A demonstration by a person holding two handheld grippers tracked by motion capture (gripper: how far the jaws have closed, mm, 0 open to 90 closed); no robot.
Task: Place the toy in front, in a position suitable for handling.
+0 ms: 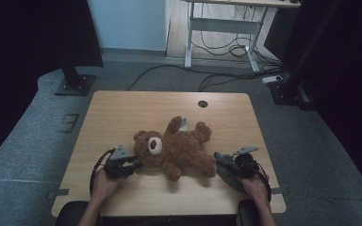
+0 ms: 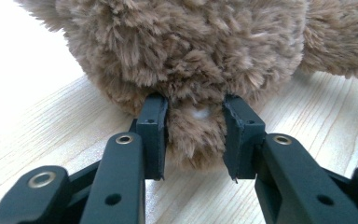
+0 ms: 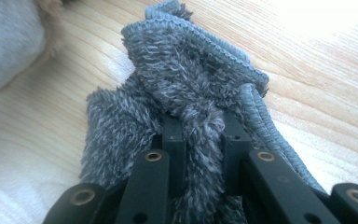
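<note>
High view: brown teddy bear (image 1: 179, 148) lies on its back mid-tabletop (image 1: 122, 108), head toward the left, legs toward the right, a white tag near its upper arm. Left gripper (image 1: 134, 164) sits at the bear's head, touching the fur; right gripper (image 1: 218, 157) sits just beside the bear's lower foot, over a grey cloth (image 1: 228, 176) near the front right edge. Left gripper view: left gripper (image 2: 195, 140) has its jaws partly closed, a tuft of the bear (image 2: 191, 46), likely an ear, pinched between them, both pads against the fur. Right gripper view: right gripper (image 3: 203, 135) has its jaws drawn close, clamped on a bunched fold of the fuzzy grey cloth (image 3: 186, 79), its stitched hem curling alongside; pale wood grain beneath.
</note>
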